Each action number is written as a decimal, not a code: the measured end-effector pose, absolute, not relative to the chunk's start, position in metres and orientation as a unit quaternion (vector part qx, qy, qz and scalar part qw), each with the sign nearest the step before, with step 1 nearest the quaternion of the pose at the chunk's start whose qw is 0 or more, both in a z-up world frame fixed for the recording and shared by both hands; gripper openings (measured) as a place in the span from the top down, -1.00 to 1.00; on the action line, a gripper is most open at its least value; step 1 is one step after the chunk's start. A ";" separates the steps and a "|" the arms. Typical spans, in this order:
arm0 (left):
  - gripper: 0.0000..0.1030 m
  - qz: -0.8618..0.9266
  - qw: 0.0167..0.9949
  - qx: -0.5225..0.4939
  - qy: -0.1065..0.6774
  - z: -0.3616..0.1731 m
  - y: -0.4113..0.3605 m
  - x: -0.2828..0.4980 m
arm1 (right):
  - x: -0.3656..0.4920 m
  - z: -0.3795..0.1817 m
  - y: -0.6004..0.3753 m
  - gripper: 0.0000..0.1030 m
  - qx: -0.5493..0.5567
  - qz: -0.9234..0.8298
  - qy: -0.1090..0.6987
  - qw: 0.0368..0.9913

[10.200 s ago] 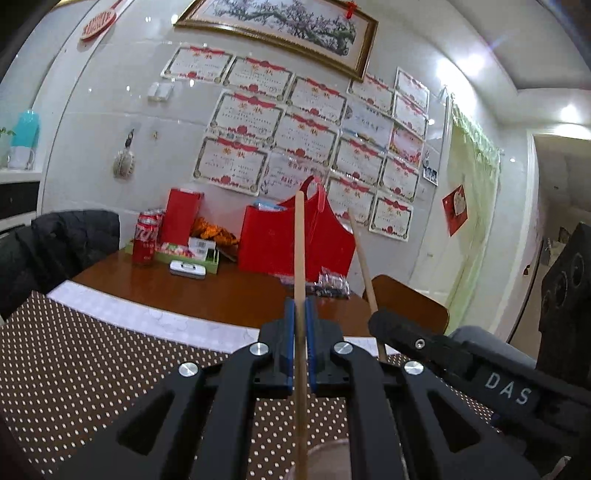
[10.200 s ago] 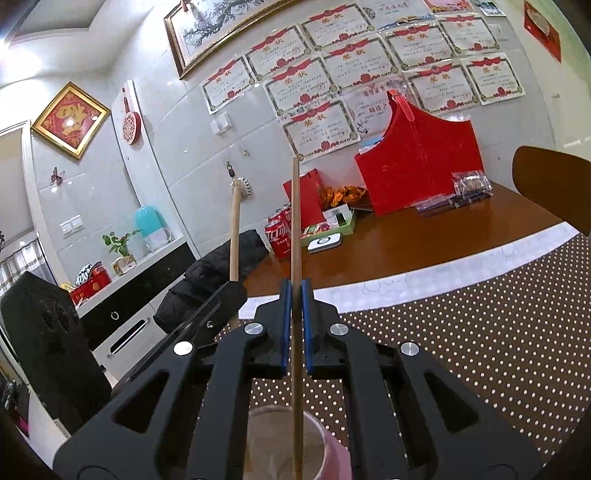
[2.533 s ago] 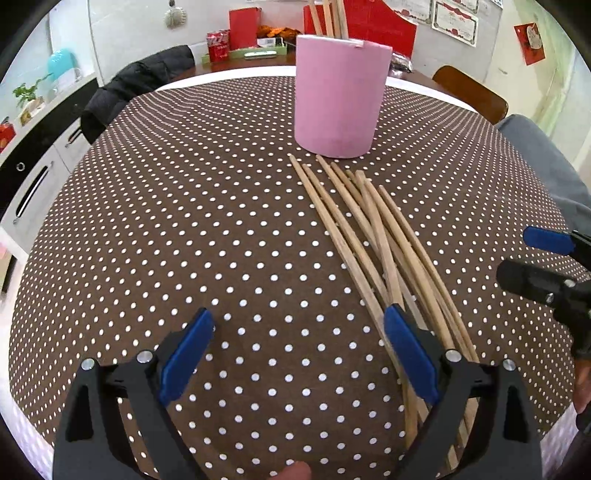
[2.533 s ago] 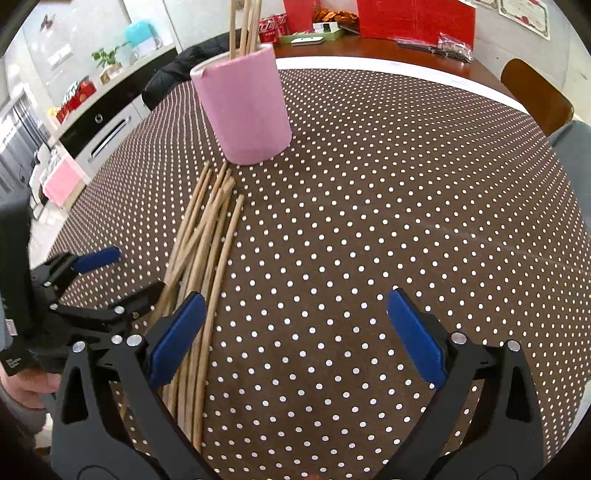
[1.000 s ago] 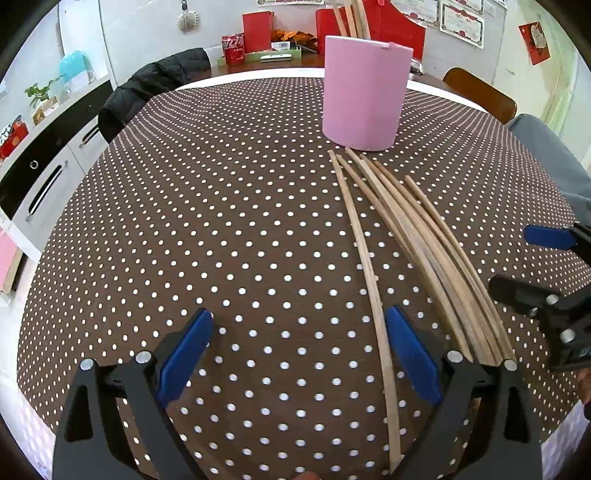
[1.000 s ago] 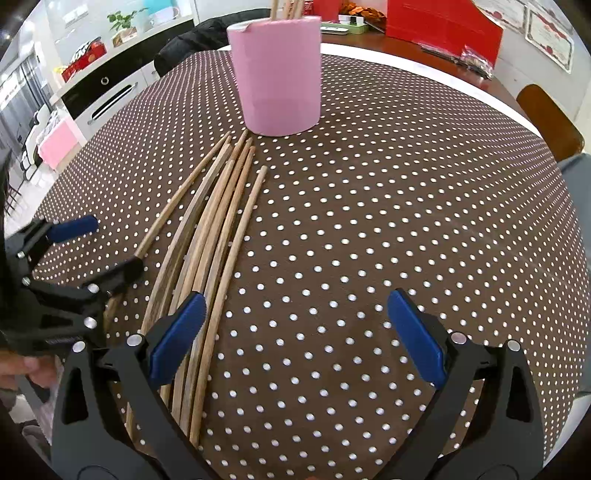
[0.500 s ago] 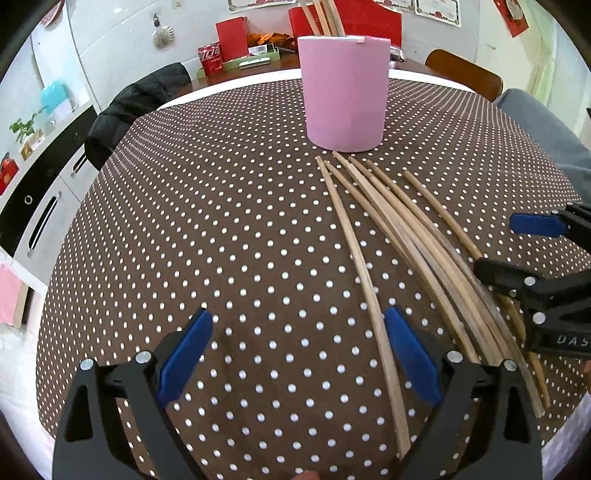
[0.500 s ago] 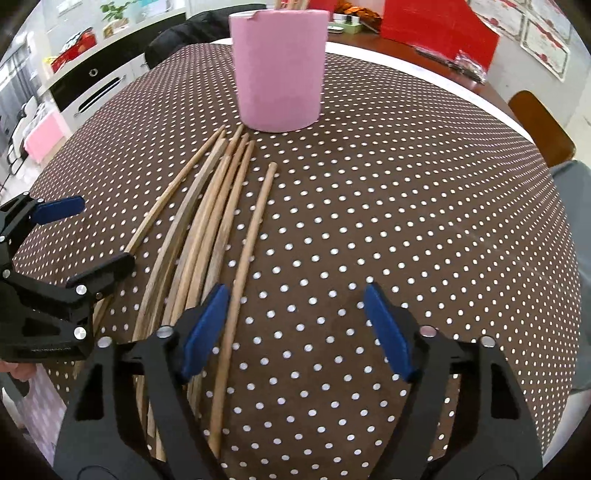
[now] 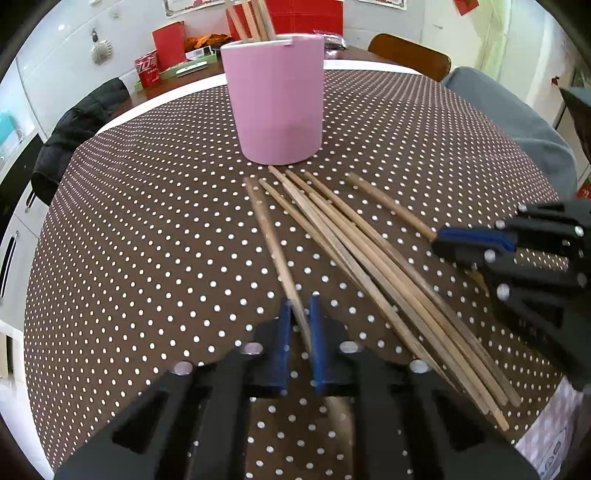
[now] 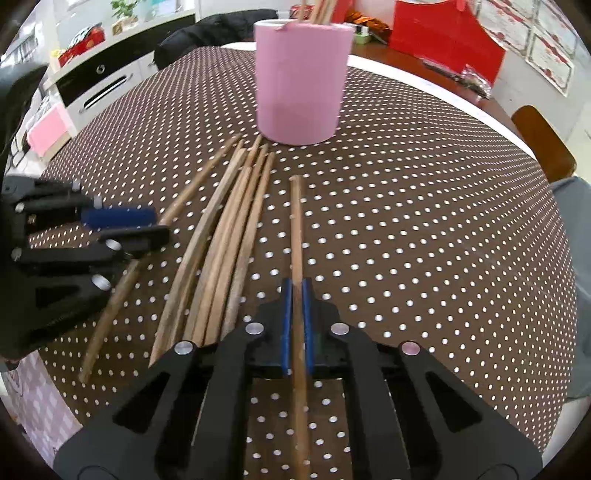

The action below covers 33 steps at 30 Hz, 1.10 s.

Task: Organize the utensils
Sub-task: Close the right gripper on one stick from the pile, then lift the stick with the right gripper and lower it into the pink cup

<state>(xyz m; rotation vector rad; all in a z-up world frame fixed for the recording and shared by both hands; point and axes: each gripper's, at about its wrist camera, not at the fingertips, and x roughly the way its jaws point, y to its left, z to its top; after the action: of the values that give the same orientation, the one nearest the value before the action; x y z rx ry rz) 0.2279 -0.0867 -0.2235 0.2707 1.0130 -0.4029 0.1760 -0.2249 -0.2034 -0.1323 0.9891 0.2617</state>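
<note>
A round counter (image 9: 147, 229) is covered with a brown cloth dotted in white. In the upper middle of both views stands a smooth pink cup (image 9: 275, 99), a plain cylinder, upright, with several thin wooden chopsticks poking out of its top (image 9: 251, 18).

Below the cup, a loose bundle of chopsticks (image 9: 369, 266) lies flat on the cloth: long, slim, tan wooden rods, slightly bowed, fanned toward the cup.

In the left wrist view, the left gripper (image 9: 298, 325) sits at the lower middle of the frame. Its blue-padded fingers (image 9: 283, 332) are nearly together, with a narrow gap, and one chopstick (image 9: 273, 243) from the left edge of the bundle runs between them; whether the pads are pressing it I cannot tell.

In the right wrist view, the right gripper (image 10: 296, 314) is at the lower middle, its blue fingers (image 10: 286, 325) pressed tight on a single chopstick (image 10: 296, 236) that lies apart, just right of the bundle, pointing at the cup.

A red bag (image 10: 447, 40) stands in the upper right of that view.
</note>
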 end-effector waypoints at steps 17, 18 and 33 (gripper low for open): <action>0.90 -0.165 0.932 -0.033 0.321 -0.159 -0.008 0.192 | 0.164 -0.127 -0.266 0.89 0.103 0.209 0.312 0.921; 0.90 -0.171 0.939 -0.035 0.298 -0.150 -0.010 0.189 | 0.164 -0.120 -0.267 0.89 0.108 0.208 0.297 0.926; 0.90 -0.266 0.957 -0.079 0.080 -0.039 -0.055 0.240 | 0.226 -0.020 -0.269 0.89 0.155 0.185 0.125 0.962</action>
<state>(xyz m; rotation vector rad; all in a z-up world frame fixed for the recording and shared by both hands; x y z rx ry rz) 0.2396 -0.0553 -0.0394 -0.1600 0.1630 -0.5405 0.2262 -0.2686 -0.0200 0.3144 0.2542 0.3739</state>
